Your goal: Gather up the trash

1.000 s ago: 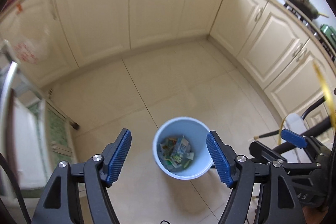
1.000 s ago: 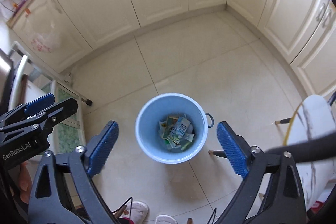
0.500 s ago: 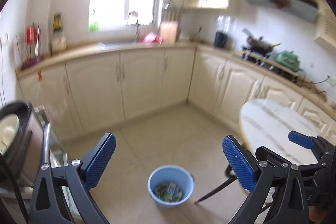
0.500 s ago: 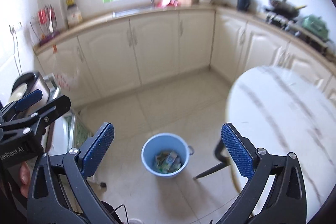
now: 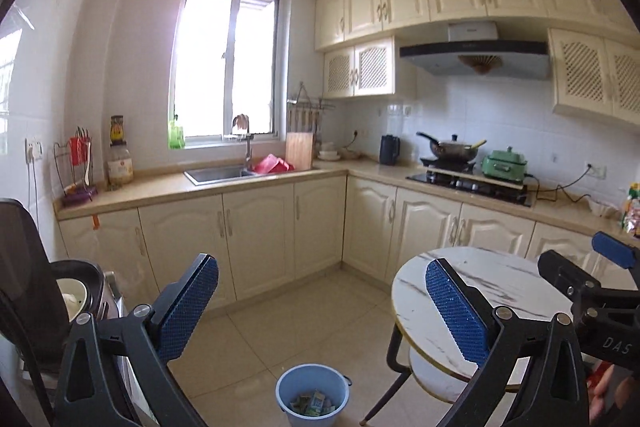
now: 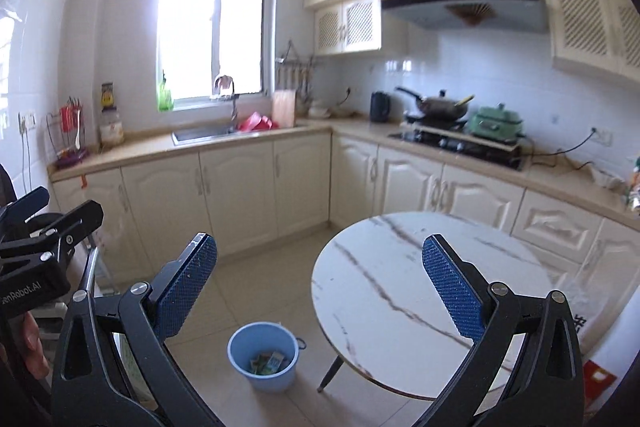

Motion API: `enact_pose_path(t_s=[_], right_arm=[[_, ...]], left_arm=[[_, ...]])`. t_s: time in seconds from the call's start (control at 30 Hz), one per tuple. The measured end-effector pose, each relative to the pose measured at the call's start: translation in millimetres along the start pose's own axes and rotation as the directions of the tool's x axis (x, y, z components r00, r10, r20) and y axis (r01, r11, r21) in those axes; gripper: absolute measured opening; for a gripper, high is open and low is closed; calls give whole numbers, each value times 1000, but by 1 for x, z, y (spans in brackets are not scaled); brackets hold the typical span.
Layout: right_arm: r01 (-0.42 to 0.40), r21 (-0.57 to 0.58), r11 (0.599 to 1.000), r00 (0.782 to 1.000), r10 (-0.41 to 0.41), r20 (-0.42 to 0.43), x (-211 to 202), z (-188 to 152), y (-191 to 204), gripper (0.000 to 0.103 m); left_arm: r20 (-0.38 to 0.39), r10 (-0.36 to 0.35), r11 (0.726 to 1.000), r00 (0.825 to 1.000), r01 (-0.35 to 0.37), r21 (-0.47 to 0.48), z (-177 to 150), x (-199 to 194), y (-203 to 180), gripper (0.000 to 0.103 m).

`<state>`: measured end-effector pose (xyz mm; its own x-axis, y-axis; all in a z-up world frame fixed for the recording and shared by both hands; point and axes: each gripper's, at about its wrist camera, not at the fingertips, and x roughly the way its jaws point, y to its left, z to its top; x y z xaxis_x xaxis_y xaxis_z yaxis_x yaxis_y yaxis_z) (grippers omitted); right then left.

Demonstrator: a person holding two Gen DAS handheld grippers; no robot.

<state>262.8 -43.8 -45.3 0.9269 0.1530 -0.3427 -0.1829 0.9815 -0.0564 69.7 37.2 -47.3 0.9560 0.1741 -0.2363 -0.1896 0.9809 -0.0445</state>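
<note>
A light blue bin stands on the tiled floor, low in both views, well below and beyond the grippers. Colourful wrappers and a small carton lie in its bottom. My left gripper is open wide with nothing between its blue pads. My right gripper is also open and empty. Both point across the kitchen, only slightly downward. Each gripper shows at the edge of the other's view.
A round marble-topped table on dark legs stands just right of the bin. Cream cabinets, a sink and a hob with a wok line the walls. A black appliance sits close on the left.
Both grippers rose and tilted up, from looking down into the bin to looking across the kitchen. The bin slid to the bottom of both views. The left jaws spread wider.
</note>
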Motion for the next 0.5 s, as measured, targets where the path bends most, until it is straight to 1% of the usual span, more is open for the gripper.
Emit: enact_pose_path(t_s=[0.07,0.13,0.3,0.37,0.43,0.5], right_arm=[[3,3,1000,999,-4,40,-25,6,0,103],[-7,2,1000,997,7,74,-46,11,0,103],[-4,17,1000,993,1,122,-79,13,0,103],[0,27,1000,991,-4,137,-87,13,0,103],[3,23,1000,989,-6,148,-95,11,0,103],[12,20,1000,988,-15,152,-98,11,1,103]], left_arm=[[27,-7,1000,1000,7,12,-9,-39,1,102],[62,-30,999,998,28,29,-16,-69,-2,102],[103,-26,999,994,24,23,-43,-124,12,102],[112,-34,999,993,31,25,-55,-145,18,102],[113,-32,999,993,29,29,-62,-154,18,102],[111,-38,999,993,35,31,-65,-156,22,102]])
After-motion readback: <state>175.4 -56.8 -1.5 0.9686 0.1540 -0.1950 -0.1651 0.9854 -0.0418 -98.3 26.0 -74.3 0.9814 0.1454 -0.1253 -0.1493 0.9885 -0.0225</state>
